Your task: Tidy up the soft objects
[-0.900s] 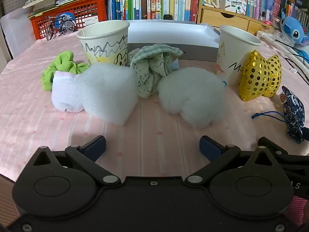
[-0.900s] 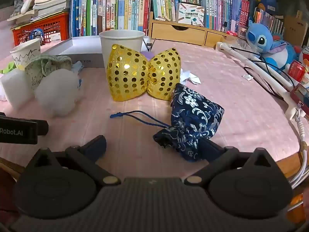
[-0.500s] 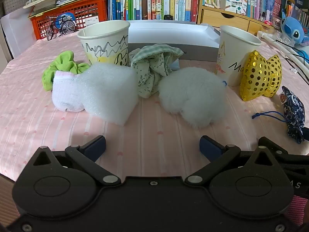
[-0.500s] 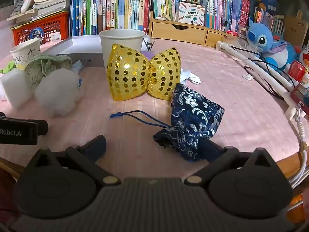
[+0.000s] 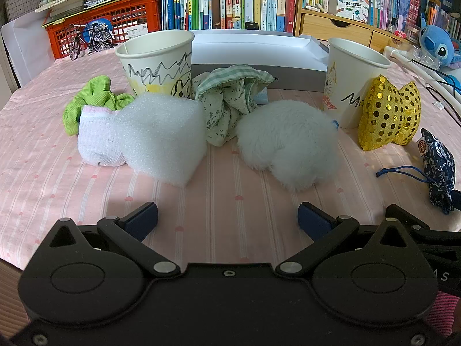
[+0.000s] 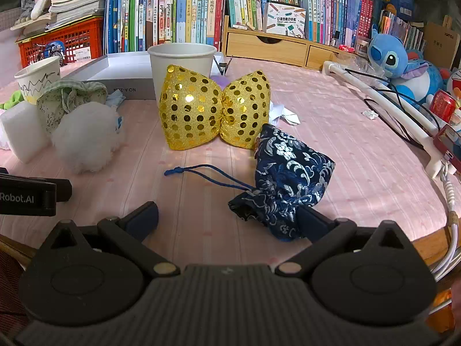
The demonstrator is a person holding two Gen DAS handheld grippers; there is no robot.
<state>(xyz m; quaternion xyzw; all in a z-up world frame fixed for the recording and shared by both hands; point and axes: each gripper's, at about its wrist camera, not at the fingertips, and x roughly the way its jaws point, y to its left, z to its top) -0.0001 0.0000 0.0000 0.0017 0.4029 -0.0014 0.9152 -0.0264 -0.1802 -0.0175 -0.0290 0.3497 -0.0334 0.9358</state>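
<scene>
My left gripper [image 5: 227,219] stands open over bare pink cloth, short of a white foam block [image 5: 161,141] and a white fluffy ball [image 5: 288,147]. Beside the block lie a white rolled sock [image 5: 98,138] and a green scrunchie [image 5: 89,101]; a green checked cloth [image 5: 230,101] sits behind. My right gripper [image 6: 227,220] is open too, with the dark blue patterned drawstring pouch [image 6: 288,178] lying against its right finger, not pressed. A gold sequin bow [image 6: 213,112] stands beyond the pouch. Two paper cups [image 5: 158,60] [image 5: 354,77] and a shallow white box [image 5: 253,54] stand at the back.
The round table [image 6: 345,132] wears a pink striped cloth. Books, a red crate [image 5: 109,26] and wooden drawers [image 6: 276,49] line the back. A blue plush toy [image 6: 403,69], a white tube with black cables [image 6: 383,101] and a red can [image 6: 440,106] crowd the right edge.
</scene>
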